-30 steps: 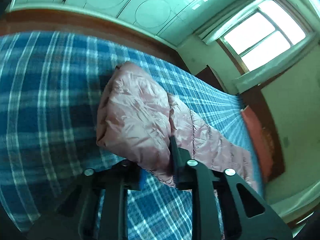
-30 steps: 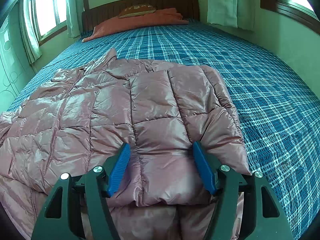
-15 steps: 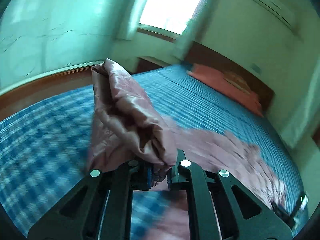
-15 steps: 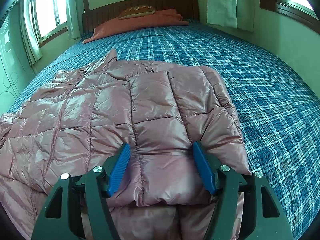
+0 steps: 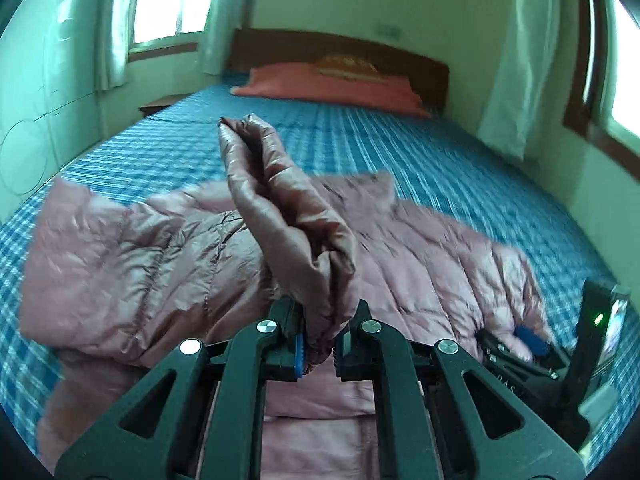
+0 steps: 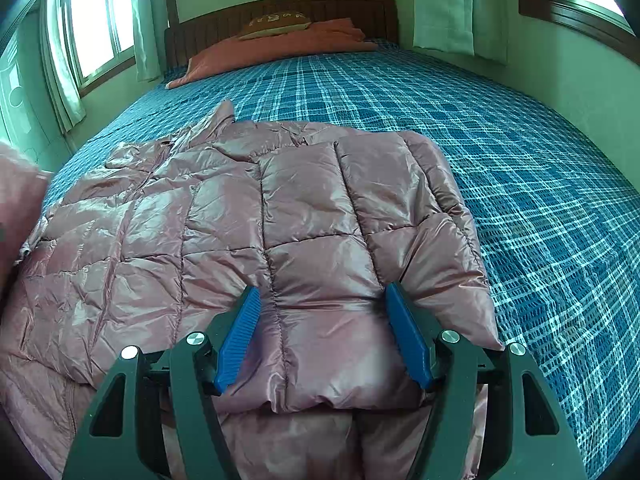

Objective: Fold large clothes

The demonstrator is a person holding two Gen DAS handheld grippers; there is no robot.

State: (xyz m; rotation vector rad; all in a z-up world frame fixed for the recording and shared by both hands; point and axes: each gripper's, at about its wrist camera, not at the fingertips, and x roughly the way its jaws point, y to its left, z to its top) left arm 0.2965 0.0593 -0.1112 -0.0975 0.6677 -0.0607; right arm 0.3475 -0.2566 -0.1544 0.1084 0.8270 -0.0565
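A pink quilted puffer jacket (image 6: 160, 232) lies spread on the blue plaid bed (image 6: 520, 140). Its right sleeve (image 6: 360, 200) is folded over the body. My right gripper (image 6: 324, 296) rests on that sleeve's cuff end, jaws wide, blue pads sunk into the puffy fabric on either side of a panel. In the left wrist view my left gripper (image 5: 320, 320) is shut on the other sleeve (image 5: 280, 208), which stands up from the jaws above the jacket body (image 5: 132, 252). That raised sleeve (image 6: 16, 208) shows as a pink blur at the right wrist view's left edge. The right gripper (image 5: 528, 340) appears low right there.
An orange pillow (image 6: 280, 46) and a brown cushion (image 6: 276, 22) lie against the dark wooden headboard (image 6: 352, 10). Curtained windows (image 6: 100, 28) flank the bed; a wall runs close along its right side. Bare plaid bedding stretches right of and beyond the jacket.
My left gripper has swung across with the sleeve in its jaws and rolled, carrying it from the bed's side to above the jacket. The right gripper has not moved.
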